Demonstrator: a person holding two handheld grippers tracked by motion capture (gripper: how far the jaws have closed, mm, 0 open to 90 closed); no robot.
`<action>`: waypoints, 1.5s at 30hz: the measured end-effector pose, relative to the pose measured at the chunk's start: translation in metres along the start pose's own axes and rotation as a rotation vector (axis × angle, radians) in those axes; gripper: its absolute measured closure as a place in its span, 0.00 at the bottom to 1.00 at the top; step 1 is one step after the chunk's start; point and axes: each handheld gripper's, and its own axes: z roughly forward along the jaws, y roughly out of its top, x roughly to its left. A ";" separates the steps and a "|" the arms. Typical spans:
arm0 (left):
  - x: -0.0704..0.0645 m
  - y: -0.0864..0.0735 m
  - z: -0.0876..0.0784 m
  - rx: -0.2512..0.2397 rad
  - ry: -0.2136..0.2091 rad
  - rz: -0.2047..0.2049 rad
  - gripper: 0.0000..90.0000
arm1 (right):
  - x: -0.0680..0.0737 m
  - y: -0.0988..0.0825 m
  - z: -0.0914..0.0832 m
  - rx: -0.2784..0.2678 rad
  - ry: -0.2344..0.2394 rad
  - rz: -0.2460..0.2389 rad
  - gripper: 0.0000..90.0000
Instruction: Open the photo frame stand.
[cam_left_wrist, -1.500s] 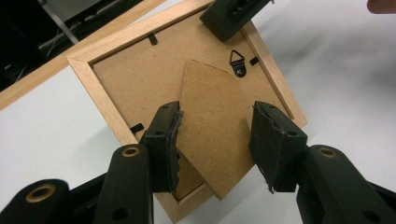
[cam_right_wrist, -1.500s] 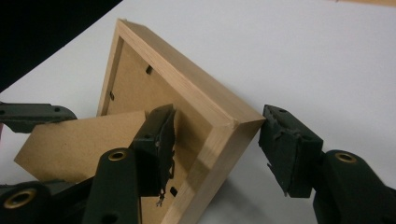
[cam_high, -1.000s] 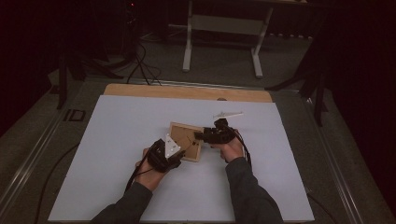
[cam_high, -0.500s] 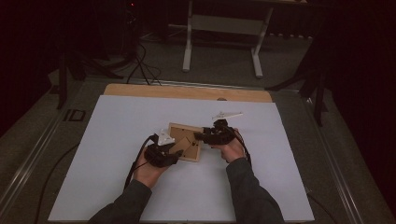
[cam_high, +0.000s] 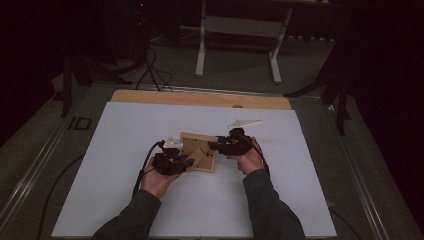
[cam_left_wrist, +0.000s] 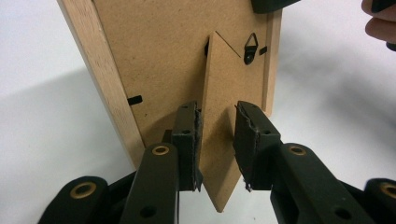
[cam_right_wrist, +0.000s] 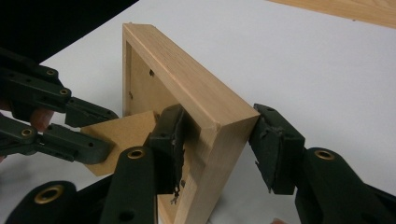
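Observation:
A small wooden picture frame (cam_high: 199, 141) lies face down mid-table, its brown backing (cam_left_wrist: 154, 56) up with a hanging hook (cam_left_wrist: 252, 44). The backing's stand flap (cam_left_wrist: 224, 93) is raised off it. My left gripper (cam_left_wrist: 217, 140) is open around that flap: the left pad (cam_left_wrist: 187, 140) touches it and the right pad stands a little off. In the high view, my left gripper (cam_high: 187, 162) is at the frame's near left. My right gripper (cam_right_wrist: 217, 140) is shut on the frame's corner rail (cam_right_wrist: 187, 88), one pad inside and one outside. From above, my right gripper (cam_high: 215, 146) sits at the frame's right edge.
A white sheet (cam_high: 125, 200) covers the table, with a bare wooden strip (cam_high: 200, 98) along the far edge. Cables (cam_high: 142, 172) trail from the grippers toward the person. A white stand (cam_high: 237, 30) and dark floor lie beyond the table.
My left gripper has shifted slightly left and toward the person, taking the flap's tip between its jaws. The right gripper and the frame have stayed in place.

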 end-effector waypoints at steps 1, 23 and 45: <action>-0.001 0.001 0.001 -0.001 0.005 0.007 0.78 | 0.000 0.000 -0.001 -0.001 -0.004 0.000 0.61; -0.013 0.006 0.016 -0.020 0.108 0.068 0.79 | 0.005 0.005 -0.006 -0.027 -0.096 -0.064 0.61; -0.014 -0.005 0.013 -0.023 0.063 0.075 0.78 | 0.015 -0.006 -0.009 -0.023 -0.044 -0.065 0.56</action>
